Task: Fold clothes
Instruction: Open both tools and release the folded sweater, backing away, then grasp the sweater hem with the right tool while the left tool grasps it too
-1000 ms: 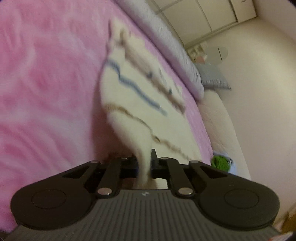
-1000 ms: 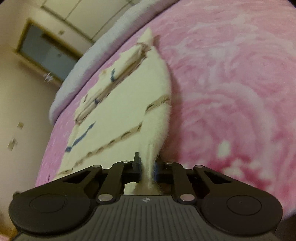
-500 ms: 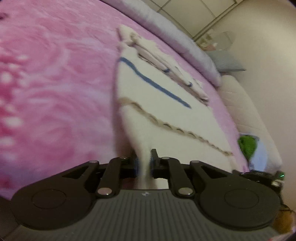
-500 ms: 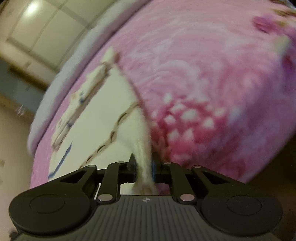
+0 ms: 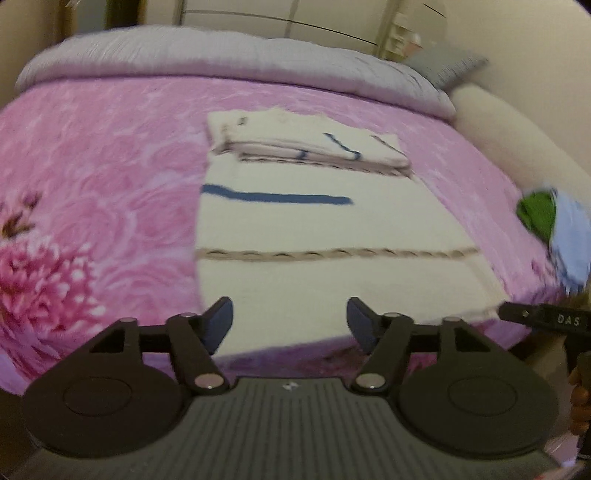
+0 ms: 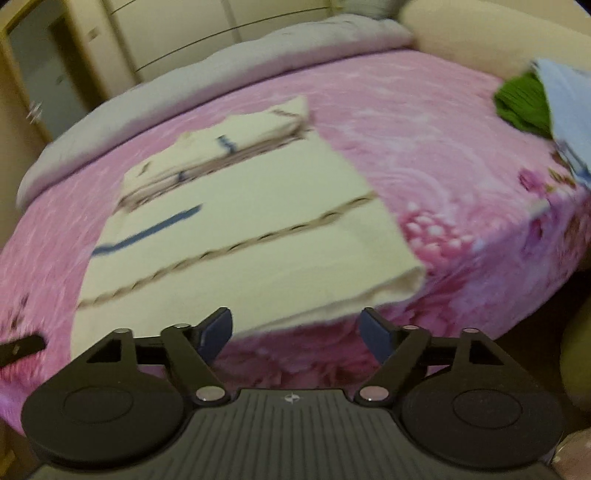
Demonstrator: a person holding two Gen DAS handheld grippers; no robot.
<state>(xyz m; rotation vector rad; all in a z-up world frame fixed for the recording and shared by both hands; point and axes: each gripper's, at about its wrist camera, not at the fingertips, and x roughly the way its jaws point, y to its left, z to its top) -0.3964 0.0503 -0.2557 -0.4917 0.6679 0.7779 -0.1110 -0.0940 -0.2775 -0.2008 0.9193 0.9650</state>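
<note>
Both grippers have let go of the cream cloth they pinched half a second ago, and both cameras, tilted then, are level now.

Largest in view is the bed (image 5: 110, 155), covered by a pink floral blanket (image 6: 424, 122) that fills most of both pictures. Along its far edge runs a pale grey duvet (image 5: 221, 51), with a grey pillow (image 5: 447, 66) at the far right corner in the left wrist view. Beyond it stand cream wardrobe doors (image 6: 177, 29).

On the blanket, near the bed's near edge, the cream cloth (image 5: 332, 258) lies flat and spread out, crossed by a blue stripe (image 5: 273, 195) and a brown braided line (image 5: 332, 254). Its near right corner looks slightly lifted in the right wrist view. At its far end the cloth is doubled over into a thick folded band (image 5: 306, 147).

To the right, close to the bed's right side, sit a light blue garment (image 6: 565, 99) and a green garment (image 6: 521, 99), touching each other and apart from the cream cloth.

Nearest the cameras, the left gripper (image 5: 290, 321) hangs over the cloth's near edge, jaws spread wide and empty. The right gripper (image 6: 297, 328) is the same, jaws released, just off the cloth's near edge.
</note>
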